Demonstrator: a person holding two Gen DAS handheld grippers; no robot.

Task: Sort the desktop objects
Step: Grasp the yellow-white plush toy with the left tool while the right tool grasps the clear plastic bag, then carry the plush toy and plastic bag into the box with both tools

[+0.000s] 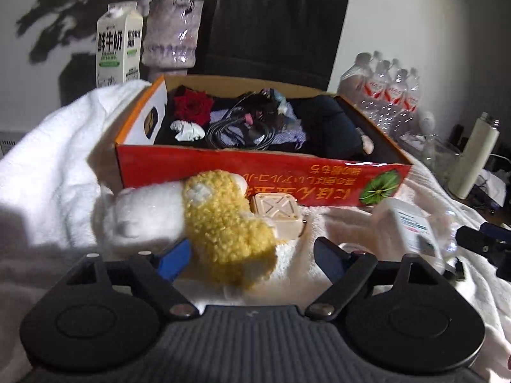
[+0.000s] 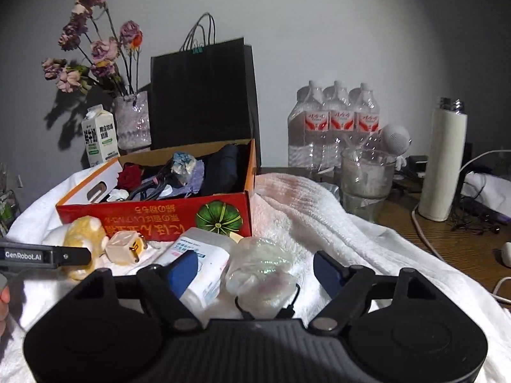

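My left gripper (image 1: 252,260) stands open around the lower end of a yellow and white plush toy (image 1: 223,223) that lies on the white towel (image 1: 48,166). Its left blue pad is at the plush's edge; the right pad is apart from it. A beige cube charger (image 1: 278,214) sits just behind the plush, against the red cardboard box (image 1: 255,175). My right gripper (image 2: 255,269) is open over a white bottle (image 2: 204,261) and a crinkled clear plastic wrap (image 2: 262,268). The plush (image 2: 83,233) and the red box (image 2: 143,220) show at its left.
The box holds a red rose (image 1: 193,105), cables and dark cloth. Behind stand a milk carton (image 2: 99,137), a vase (image 2: 132,121), a black paper bag (image 2: 204,95) and water bottles (image 2: 335,124). A glass (image 2: 367,178), a white flask (image 2: 444,159) and cords occupy the wooden desk at right.
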